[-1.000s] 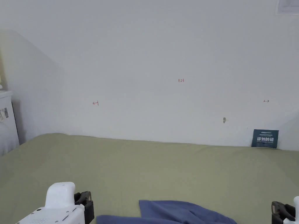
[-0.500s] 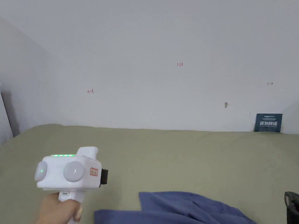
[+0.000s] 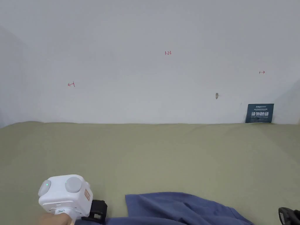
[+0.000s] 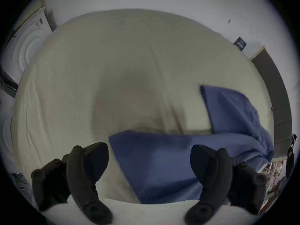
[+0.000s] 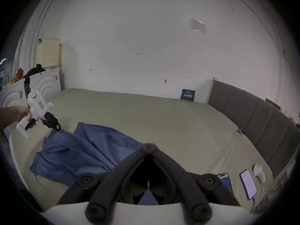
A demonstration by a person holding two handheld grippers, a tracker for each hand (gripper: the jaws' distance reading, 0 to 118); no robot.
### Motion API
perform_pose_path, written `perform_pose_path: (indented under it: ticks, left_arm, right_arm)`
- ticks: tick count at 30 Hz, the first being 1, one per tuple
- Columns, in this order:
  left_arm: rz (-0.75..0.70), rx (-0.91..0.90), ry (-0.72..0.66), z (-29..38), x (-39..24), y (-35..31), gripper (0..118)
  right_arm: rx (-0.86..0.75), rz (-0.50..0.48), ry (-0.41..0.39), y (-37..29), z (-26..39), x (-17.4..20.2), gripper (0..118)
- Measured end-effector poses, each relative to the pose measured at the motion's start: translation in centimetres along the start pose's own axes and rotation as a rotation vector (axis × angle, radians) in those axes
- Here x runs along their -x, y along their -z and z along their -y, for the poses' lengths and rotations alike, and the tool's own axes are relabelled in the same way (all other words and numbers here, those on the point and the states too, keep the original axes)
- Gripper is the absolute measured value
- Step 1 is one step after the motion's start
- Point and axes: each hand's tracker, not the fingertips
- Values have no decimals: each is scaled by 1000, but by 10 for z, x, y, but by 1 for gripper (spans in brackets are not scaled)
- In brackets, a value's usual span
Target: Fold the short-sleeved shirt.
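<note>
Left gripper (image 4: pixel 149 162) hangs wide open right over the near corner of the blue shirt (image 4: pixel 162 160), which runs off to its right on the bed (image 3: pixel 164 152). Right gripper (image 5: pixel 148 145) is pinched together, maybe on shirt cloth, can't tell.

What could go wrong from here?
1. The shirt lies crumpled on the bed; folding it unflattened would likely trap creases.
2. The left gripper, jaws open above one shirt edge, may pinch the sheet too.
3. Two phones lie near the right gripper; a sweep might knock them.
</note>
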Motion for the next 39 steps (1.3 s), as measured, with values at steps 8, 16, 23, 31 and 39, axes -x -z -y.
perform_pose_path:
  ticks: [8,16,23,31,39]
  left_arm:
    - [-91,-77,45,26,-12,-5,76]
    - [-10,-185,93,36,-34,-26,7]
    - [42,-236,57,43,-28,-43,7]
    - [129,-423,34,52,-13,-89,7]
    - [156,-625,9,47,-6,-165,6]
  right_arm:
    - [40,12,7,9,11,-5,0]
    - [324,-129,122,49,29,-6,116]
    - [402,-145,74,87,58,7,48]
    - [292,-166,173,68,41,-1,10]
    - [125,-188,215,61,-27,-11,10]
